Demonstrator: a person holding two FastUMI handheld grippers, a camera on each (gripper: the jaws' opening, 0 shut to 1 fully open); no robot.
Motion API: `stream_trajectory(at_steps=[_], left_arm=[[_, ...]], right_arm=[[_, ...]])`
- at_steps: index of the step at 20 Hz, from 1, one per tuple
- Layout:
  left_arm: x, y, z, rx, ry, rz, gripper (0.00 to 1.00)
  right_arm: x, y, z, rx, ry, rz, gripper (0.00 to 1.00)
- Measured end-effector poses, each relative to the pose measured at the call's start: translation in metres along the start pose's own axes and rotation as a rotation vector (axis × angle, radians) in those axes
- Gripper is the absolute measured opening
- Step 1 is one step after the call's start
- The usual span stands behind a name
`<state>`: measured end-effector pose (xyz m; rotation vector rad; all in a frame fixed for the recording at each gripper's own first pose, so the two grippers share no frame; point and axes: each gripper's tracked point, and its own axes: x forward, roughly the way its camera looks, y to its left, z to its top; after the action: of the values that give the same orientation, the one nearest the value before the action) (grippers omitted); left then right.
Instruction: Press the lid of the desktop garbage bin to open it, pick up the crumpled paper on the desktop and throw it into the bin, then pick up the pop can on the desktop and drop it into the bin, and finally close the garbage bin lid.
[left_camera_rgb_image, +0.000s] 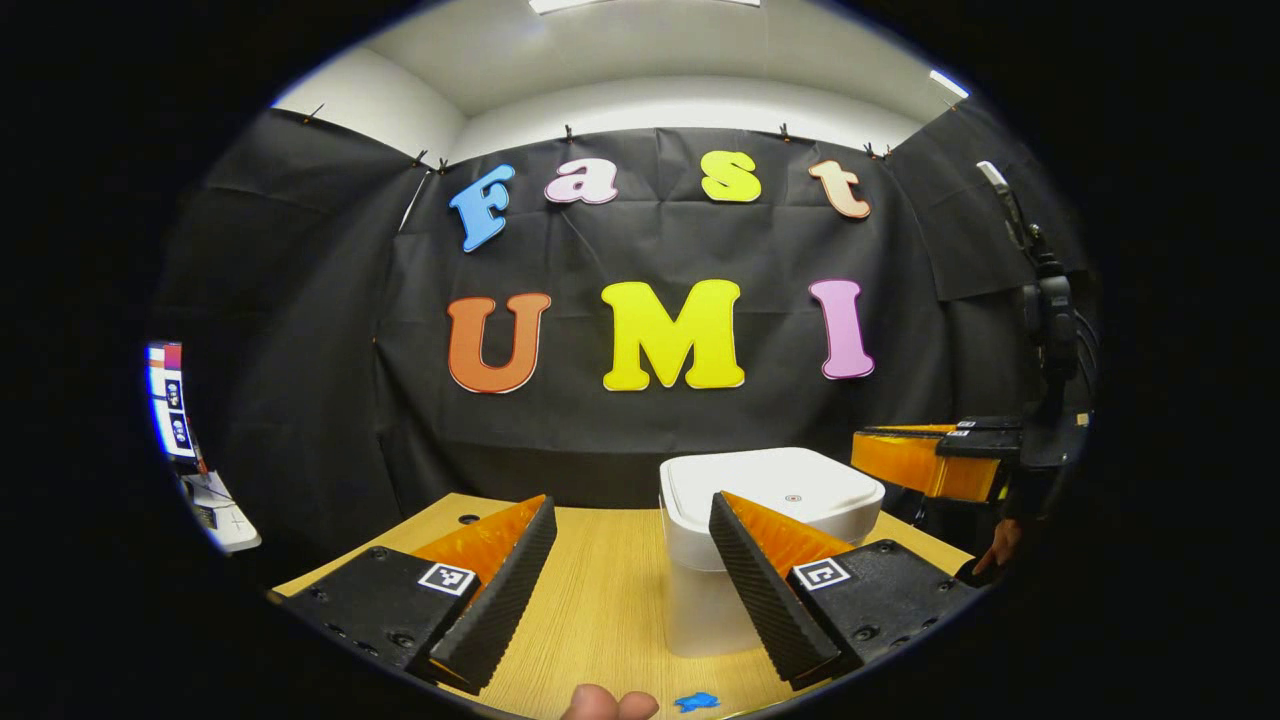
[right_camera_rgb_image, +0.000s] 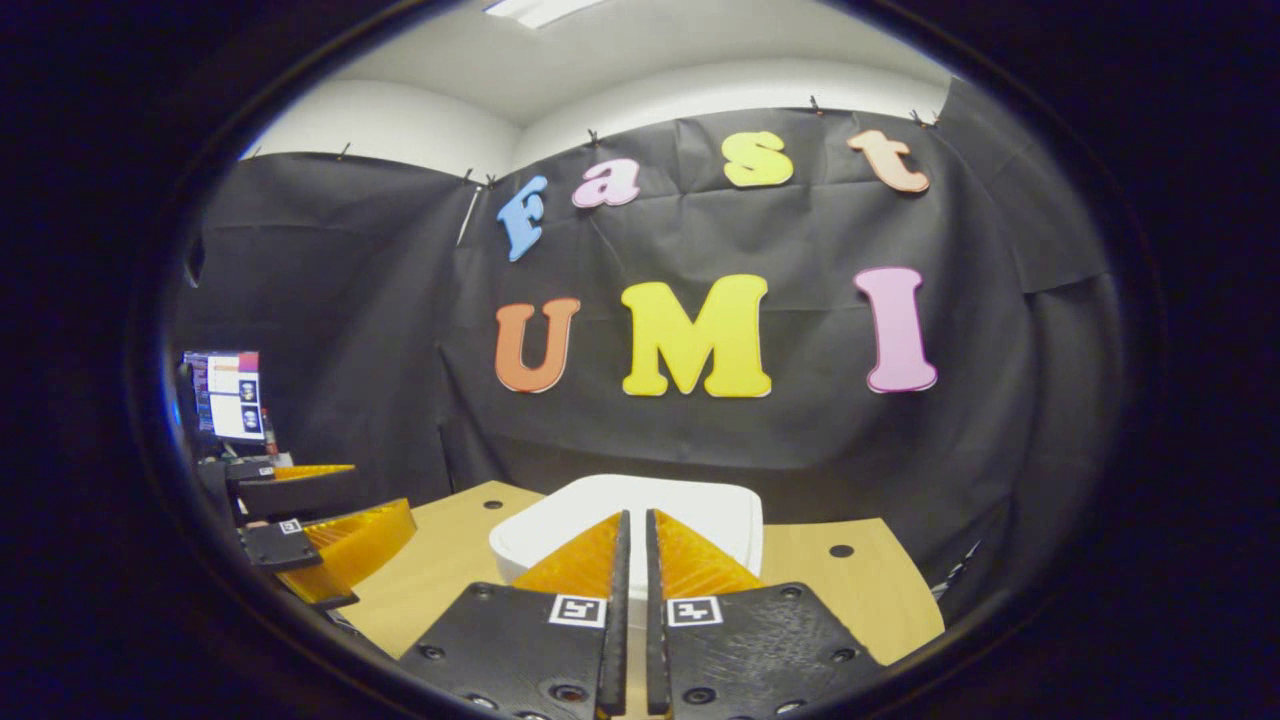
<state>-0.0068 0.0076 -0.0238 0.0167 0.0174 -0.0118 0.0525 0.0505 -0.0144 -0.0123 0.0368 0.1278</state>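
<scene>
In the left gripper view, the left gripper (left_camera_rgb_image: 630, 560) has its jaws spread wide over the wooden tabletop (left_camera_rgb_image: 600, 600), with nothing between them. A fingertip (left_camera_rgb_image: 605, 705) of the person shows at the bottom edge below the gap, and a small blue mark (left_camera_rgb_image: 697, 702) lies on the wood just beside it. The white garbage bin (left_camera_rgb_image: 770, 500) stands ahead of the jaws and off to their right side, partly behind the right-hand finger; its lid (left_camera_rgb_image: 780, 485) lies flat and closed. Further right of the bin, the right gripper (left_camera_rgb_image: 940, 460) hangs above the level of the tabletop, seen side-on, with a hand (left_camera_rgb_image: 1000, 545) below it at the edge of the picture. Far off to the left of the jaws a lit screen (left_camera_rgb_image: 170, 400) shows

In the right gripper view, the screen (right_camera_rgb_image: 228, 395) sits far left, and the left gripper (right_camera_rgb_image: 330, 530) shows below it, its fingers apart, at the left edge of the tabletop (right_camera_rgb_image: 850, 590). The right gripper (right_camera_rgb_image: 632, 560) has its jaws pressed almost together, a thin slit between them and nothing held. Their tips lie directly over the closed lid (right_camera_rgb_image: 640, 505) of the garbage bin (right_camera_rgb_image: 510, 555); whether they touch it cannot be told
</scene>
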Motion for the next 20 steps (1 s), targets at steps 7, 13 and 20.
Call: stream_trajectory(at_steps=[7, 13, 20], left_arm=[[0.001, 0.0, -0.009, -0.003, 0.014, -0.001, 0.99], [0.0, -0.005, -0.014, -0.012, 0.027, -0.013, 0.99], [-0.005, -0.011, -0.015, -0.002, 0.027, -0.02, 0.99]], right_arm=[[0.017, 0.01, -0.038, -0.02, 0.103, 0.036, 0.0], [0.019, 0.009, -0.051, -0.001, 0.179, 0.08, 0.01], [0.002, -0.011, -0.001, -0.004, -0.002, -0.009, 0.35]])
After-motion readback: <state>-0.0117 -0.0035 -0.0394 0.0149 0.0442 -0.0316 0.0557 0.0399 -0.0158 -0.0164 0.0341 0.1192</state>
